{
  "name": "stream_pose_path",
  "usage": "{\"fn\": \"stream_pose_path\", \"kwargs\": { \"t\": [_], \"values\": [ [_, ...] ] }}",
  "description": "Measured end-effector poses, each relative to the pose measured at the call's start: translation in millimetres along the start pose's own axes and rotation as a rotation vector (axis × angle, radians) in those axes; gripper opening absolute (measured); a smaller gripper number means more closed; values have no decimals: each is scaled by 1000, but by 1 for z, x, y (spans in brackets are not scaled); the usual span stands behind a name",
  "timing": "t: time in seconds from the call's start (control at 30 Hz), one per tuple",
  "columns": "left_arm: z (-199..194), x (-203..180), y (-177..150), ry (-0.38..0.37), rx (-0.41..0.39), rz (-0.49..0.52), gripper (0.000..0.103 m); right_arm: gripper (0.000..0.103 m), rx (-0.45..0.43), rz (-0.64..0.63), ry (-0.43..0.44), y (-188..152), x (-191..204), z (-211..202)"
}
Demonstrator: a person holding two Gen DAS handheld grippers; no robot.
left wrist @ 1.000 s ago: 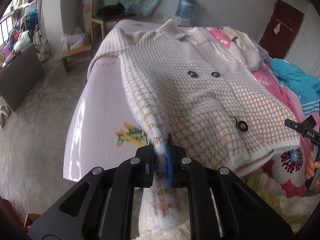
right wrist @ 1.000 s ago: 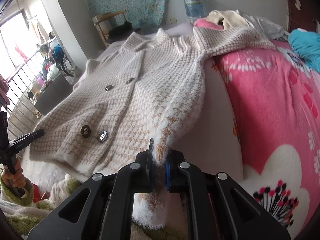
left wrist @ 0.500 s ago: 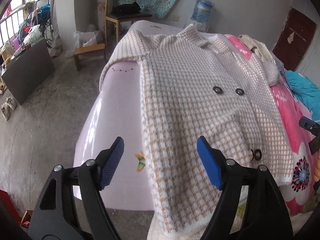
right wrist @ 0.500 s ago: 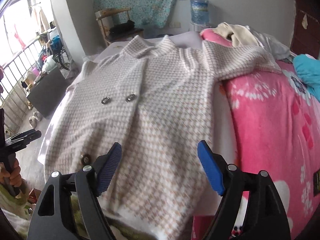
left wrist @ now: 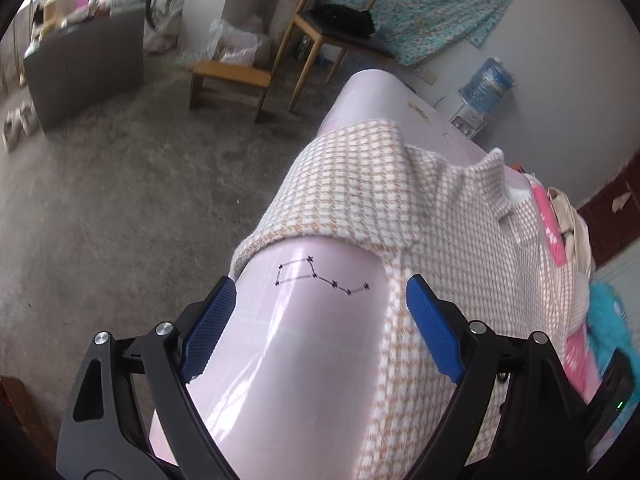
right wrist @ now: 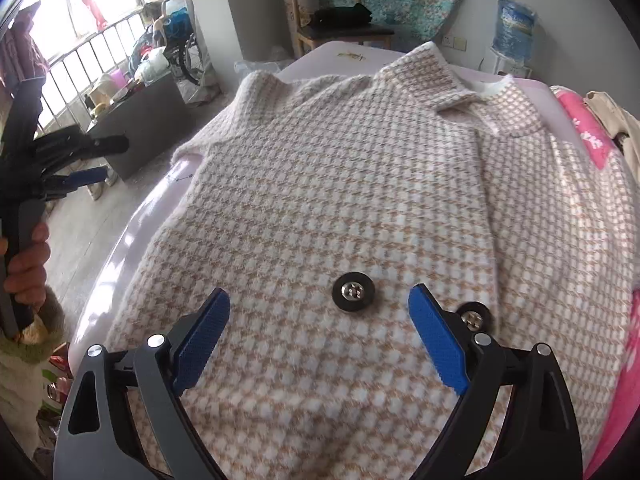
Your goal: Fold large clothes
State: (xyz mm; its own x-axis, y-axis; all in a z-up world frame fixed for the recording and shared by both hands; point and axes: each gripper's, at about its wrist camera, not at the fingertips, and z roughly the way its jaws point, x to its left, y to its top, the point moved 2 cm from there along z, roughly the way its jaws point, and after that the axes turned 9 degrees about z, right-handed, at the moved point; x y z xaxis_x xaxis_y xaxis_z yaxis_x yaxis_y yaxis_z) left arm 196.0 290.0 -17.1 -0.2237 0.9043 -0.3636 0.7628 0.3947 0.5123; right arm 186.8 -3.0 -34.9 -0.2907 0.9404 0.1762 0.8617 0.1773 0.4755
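Both sleeve cuffs released; left gripper, right gripper jaws opening (empty) above coat.

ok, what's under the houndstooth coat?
The beige-and-white houndstooth knit coat lies flat on a glossy pale pink sheet, bare beside the coat's left edge, with a printed constellation outline. A pink floral blanket shows at the right. Anything directly beneath the coat is hidden.
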Motion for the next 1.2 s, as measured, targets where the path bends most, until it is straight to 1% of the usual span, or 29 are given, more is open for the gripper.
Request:
{"fn": "stream_pose_path", "kwargs": {
  "t": [0.07,0.17,0.27,0.33,0.37,0.47,0.6,0.67,0.77,0.83,0.87,0.9,0.93,0.97,1.0,1.07,1.1,1.13,1.17,1.2],
  "values": [
    [29,32,10,-104,66,-155,83,88,16,-3,7,0,3,12],
    [68,74,9,-242,156,-386,83,88,29,-16,1,-2,7,22],
    [96,103,-5,-321,209,-578,83,88,25,-38,-17,-5,9,25],
    [115,114,-18,-377,255,-675,83,88,21,-39,-18,-6,9,25],
    [123,118,-23,-419,265,-717,85,88,20,-33,-16,-6,9,24],
    [150,123,-29,-515,311,-805,88,88,16,-11,-11,-6,7,23],
    [183,137,-31,-564,359,-896,88,88,16,12,-7,-2,5,26],
    [199,140,-30,-591,369,-934,88,88,16,22,-3,-1,3,26],
    [215,143,-27,-588,381,-943,88,88,16,31,0,2,2,28],
    [221,148,-24,-566,370,-961,87,88,14,34,0,2,2,28],
    [222,151,-21,-536,363,-957,76,88,13,36,0,1,2,27],
    [221,153,-20,-501,354,-956,69,88,12,38,1,1,2,27],
    [221,157,-19,-485,348,-960,62,88,12,40,1,1,0,27],
    [221,159,-18,-471,342,-967,51,88,10,42,1,1,0,26],
    [220,161,-16,-453,332,-964,46,88,8,43,0,1,-2,26],
    [214,163,-11,-404,308,-930,27,88,3,46,-2,0,-4,24],
    [209,165,-7,-384,292,-908,23,88,0,49,-1,-1,-5,23],
    [205,165,-1,-355,280,-876,15,88,-3,53,-1,-2,-7,22],
    [199,165,5,-322,263,-845,12,88,-7,58,-2,-3,-8,20],
    [191,164,12,-286,240,-809,10,88,-11,63,-4,-3,-10,19]
  ]
}}
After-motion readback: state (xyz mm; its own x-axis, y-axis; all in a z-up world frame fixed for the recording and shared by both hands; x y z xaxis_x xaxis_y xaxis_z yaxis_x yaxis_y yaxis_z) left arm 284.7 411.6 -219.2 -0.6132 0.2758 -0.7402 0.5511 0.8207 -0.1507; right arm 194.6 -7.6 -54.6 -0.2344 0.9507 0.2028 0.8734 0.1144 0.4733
